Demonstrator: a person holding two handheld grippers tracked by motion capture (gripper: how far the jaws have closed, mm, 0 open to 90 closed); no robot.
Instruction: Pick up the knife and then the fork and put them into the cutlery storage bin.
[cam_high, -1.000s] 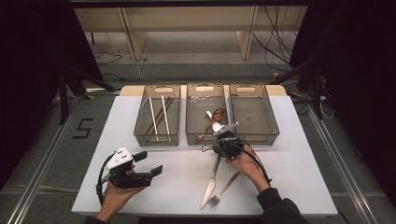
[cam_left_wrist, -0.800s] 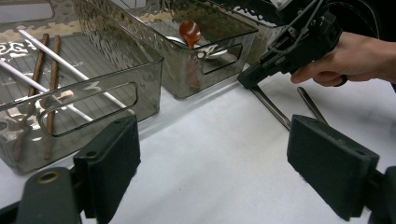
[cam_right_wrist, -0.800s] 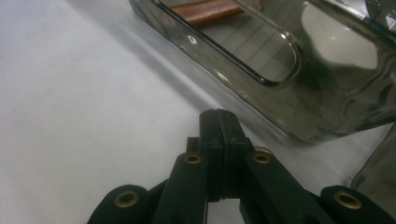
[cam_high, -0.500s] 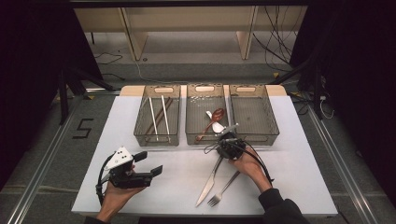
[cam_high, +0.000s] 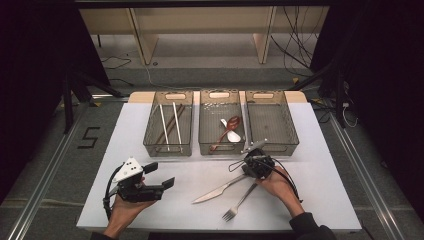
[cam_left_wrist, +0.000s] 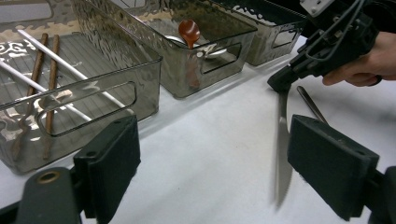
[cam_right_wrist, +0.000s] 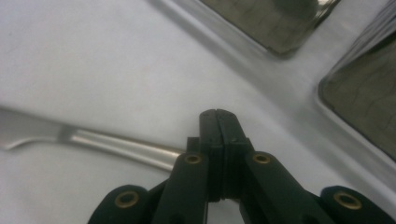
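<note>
White desk (cam_high: 320, 150) on grey floor, where a "5" (cam_high: 90, 137) is marked at nine o'clock. Left gripper (cam_high: 159, 177) sits at seven o'clock, jaws released and empty. Three clear bins (cam_high: 220, 125) line twelve o'clock. Knife (cam_high: 218, 188) and fork (cam_high: 242, 199) lie at six o'clock. Right gripper (cam_high: 256, 146) hovers over their handles, jaws clenched on nothing

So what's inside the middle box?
In the middle box lie a brown spoon and a white spoon, which cross. The ribbed walls blur the floor, so anything smaller there can't be made out.
</note>
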